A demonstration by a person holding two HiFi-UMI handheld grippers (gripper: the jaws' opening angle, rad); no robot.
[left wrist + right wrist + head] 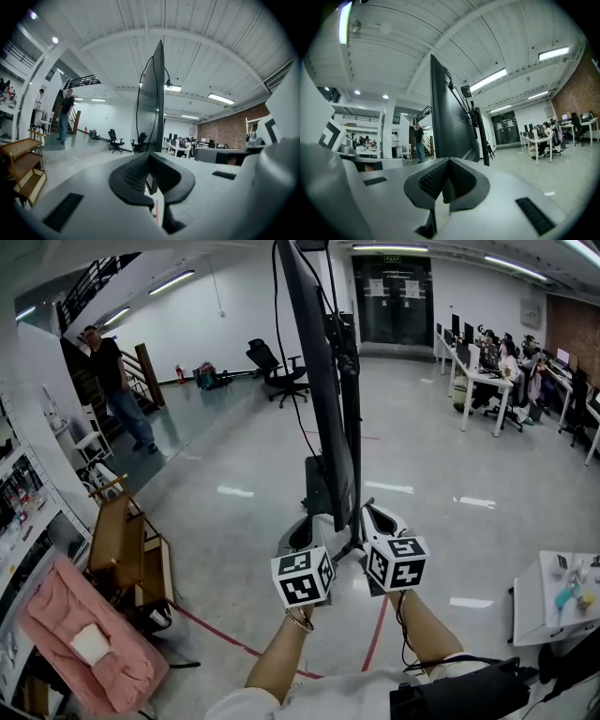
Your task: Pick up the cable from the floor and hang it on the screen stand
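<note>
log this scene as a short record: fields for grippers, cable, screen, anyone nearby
left gripper: shut, empty
right gripper: shut, empty, side by side with the left one
screen: upright on its stand, seen edge-on, just ahead of both grippers
cable: black, hangs down from near the screen's top
person: standing at far left, away from the screen

Can't see the top of the screen (319, 381) in head view, clipped by the upper edge; same for the cable (276, 334) on it. Can't see most of the screen stand (352, 418) foot, hidden behind left gripper (305, 526) and right gripper (382, 517). Can't tell the small items (572, 596) on the white table (530, 610), cut by the right edge. Can't read the door sheets (377, 287).
</note>
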